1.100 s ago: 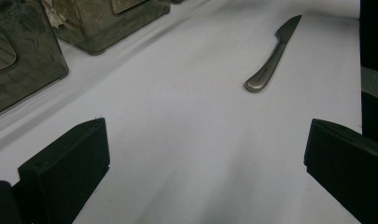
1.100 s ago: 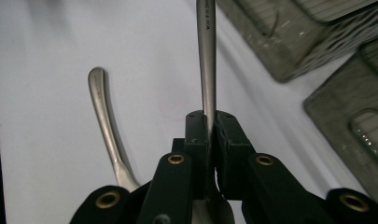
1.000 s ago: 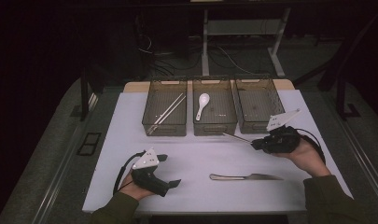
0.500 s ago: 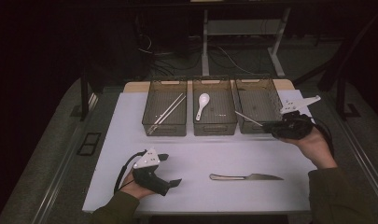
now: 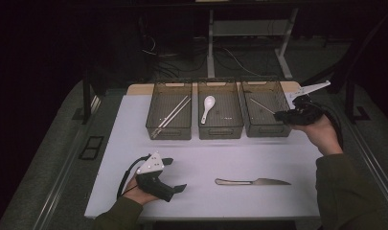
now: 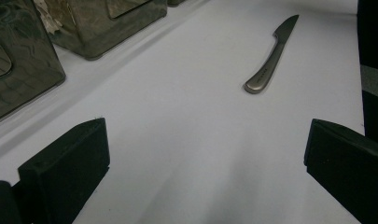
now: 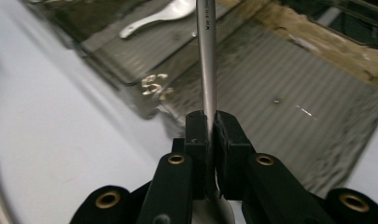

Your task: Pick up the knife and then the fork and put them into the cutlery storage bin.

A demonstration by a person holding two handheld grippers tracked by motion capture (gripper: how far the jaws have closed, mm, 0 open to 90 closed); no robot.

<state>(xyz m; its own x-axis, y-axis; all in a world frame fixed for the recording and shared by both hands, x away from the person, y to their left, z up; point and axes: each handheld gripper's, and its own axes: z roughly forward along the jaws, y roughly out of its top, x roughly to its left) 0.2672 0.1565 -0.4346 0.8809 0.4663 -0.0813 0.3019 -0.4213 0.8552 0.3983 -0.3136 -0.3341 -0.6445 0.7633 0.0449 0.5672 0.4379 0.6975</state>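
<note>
The right gripper [image 5: 279, 115] pinches a slim, polished steel utensil [image 7: 206, 60] by one end, its long handle jutting out over the right-hand bin [image 5: 266, 125] at the desk's far edge. The left gripper [image 5: 174, 175] rests spread near the front edge.

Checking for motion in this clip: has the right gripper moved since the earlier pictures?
Yes. The right gripper, shut on a metal utensil, went from in front of the right bin to its right rim, away from the knife.

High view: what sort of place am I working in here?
Probably a lab recording bench, not a kitchen: a white-covered table, three cutlery-sorting bins in a row, and loose cables beneath a metal stand behind.
</note>
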